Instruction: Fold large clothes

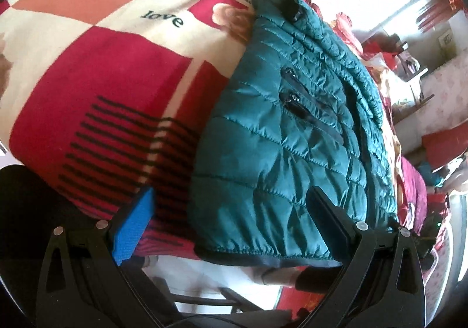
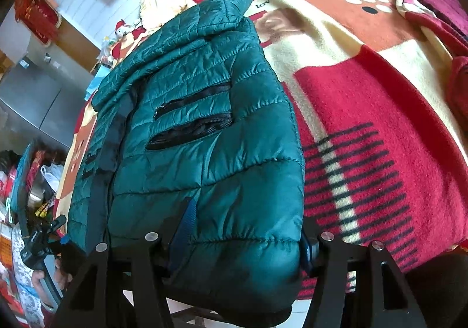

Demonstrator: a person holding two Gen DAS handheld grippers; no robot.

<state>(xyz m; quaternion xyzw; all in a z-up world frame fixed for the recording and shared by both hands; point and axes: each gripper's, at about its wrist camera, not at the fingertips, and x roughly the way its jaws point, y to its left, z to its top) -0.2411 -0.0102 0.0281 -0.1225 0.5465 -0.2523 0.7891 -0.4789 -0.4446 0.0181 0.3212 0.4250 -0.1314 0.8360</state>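
Left wrist, jacket: we see the green quilted jacket (image 1: 292, 135) lying folded on a red and cream blanket (image 1: 117, 88).
Left wrist, claw: our left gripper (image 1: 231, 222) stands released, one finger over the blanket, the other over the jacket's hem.
Right wrist, jacket: the jacket (image 2: 210, 129) hangs over the blanket's (image 2: 380, 111) near edge.
Right wrist, claw: our right gripper (image 2: 245, 237) straddles the hem corner; whether the pads press it, we cannot tell.
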